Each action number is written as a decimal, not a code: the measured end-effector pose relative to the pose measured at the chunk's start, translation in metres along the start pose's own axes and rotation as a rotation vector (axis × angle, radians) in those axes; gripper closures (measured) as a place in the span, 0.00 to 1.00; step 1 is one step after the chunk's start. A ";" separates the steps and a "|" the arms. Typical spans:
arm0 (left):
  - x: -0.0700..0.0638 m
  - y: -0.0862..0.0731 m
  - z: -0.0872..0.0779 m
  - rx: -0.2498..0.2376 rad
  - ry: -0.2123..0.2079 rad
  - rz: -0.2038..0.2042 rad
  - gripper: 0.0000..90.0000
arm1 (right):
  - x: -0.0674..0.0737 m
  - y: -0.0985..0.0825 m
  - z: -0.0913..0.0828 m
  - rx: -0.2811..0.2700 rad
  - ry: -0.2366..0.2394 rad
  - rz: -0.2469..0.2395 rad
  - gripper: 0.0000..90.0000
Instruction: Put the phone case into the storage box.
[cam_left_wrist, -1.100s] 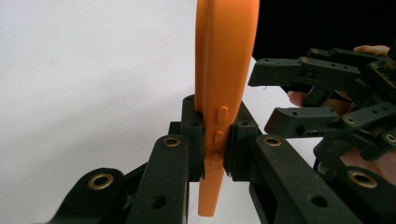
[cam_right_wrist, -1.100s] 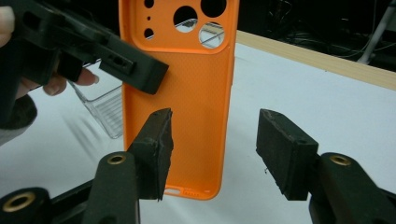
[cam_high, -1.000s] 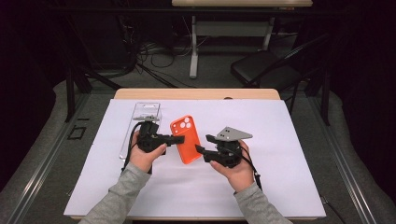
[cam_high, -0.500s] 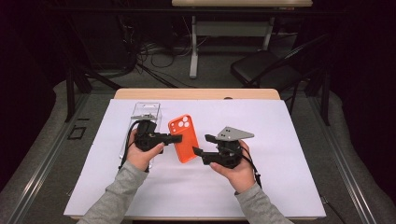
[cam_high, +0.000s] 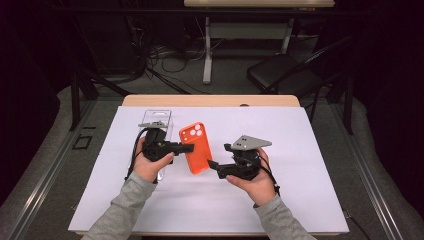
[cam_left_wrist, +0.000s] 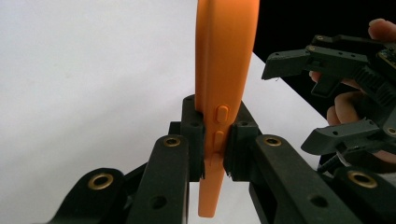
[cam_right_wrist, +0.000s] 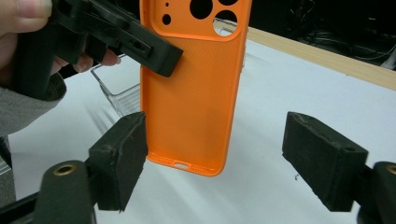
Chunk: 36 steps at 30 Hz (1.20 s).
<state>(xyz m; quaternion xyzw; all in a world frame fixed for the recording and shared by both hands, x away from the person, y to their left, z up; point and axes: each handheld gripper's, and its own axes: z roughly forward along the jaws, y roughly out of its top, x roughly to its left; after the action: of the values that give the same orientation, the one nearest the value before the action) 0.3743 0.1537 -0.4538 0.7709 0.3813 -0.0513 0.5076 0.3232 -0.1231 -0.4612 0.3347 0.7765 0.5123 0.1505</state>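
An orange phone case with camera cutouts hangs just above the white table sheet, between the two hands. My left gripper is shut on its side edge; in the left gripper view both pads press the case by its side buttons, with the left gripper closed around it. My right gripper faces the case's lower end. Its jaws have just been opening. In the right gripper view the case stands between the wide-apart pads of the right gripper, which do not press on it.
A clear plastic package lies on the white sheet behind the left hand. The wooden table edge runs along the far side. A dark chair and cables are on the floor beyond.
The right gripper's jaws have spread apart at the case's lower end. The left gripper keeps its hold on the case, and both hands have stayed in place.
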 end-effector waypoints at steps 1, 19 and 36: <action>0.000 0.000 0.000 0.000 0.000 0.000 0.90 | 0.000 0.000 0.000 0.000 0.000 0.000 0.23; -0.002 0.001 0.001 0.032 -0.022 0.026 0.90 | -0.007 0.003 -0.006 0.006 0.055 0.049 0.18; -0.006 0.001 0.004 0.068 -0.066 0.072 0.90 | -0.011 0.004 -0.013 0.001 0.102 -0.018 0.40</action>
<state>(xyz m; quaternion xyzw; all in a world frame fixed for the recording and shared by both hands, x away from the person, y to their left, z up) 0.3718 0.1465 -0.4520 0.7990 0.3343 -0.0713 0.4947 0.3254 -0.1389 -0.4534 0.3014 0.7864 0.5268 0.1152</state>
